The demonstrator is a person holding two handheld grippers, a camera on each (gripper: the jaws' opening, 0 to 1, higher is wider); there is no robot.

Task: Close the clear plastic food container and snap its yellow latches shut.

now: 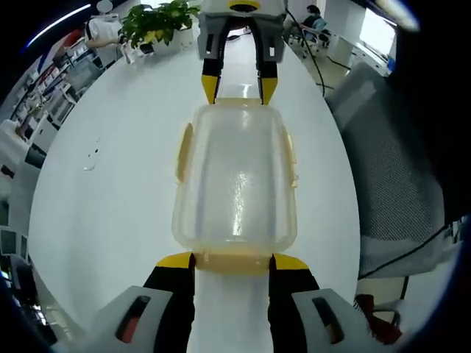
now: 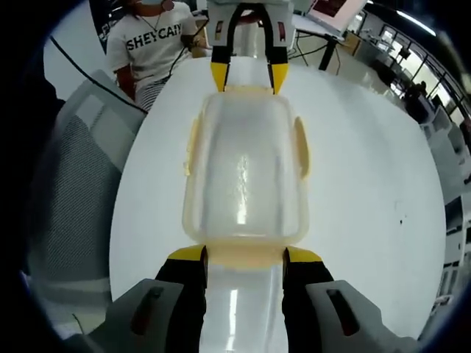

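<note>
white table [image 1: 110,191], glossy; clear lidded container [image 1: 235,184] resting on it, potted plant [image 1: 158,22] at far end

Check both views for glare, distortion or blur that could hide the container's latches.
Left gripper view: ceiling-light glare streaks the clear container lid; yellow side latches stay readable; fisheye bends the white table. Right gripper view: similar glare on the lid, latches paler but visible; background people are soft, and the edges are distorted.

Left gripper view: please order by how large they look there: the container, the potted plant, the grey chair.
1. Container, though it lies nearest the camera.
2. Grey chair, cut off at the edge, so unsure against the container.
3. Potted plant, far and smallest.
</note>
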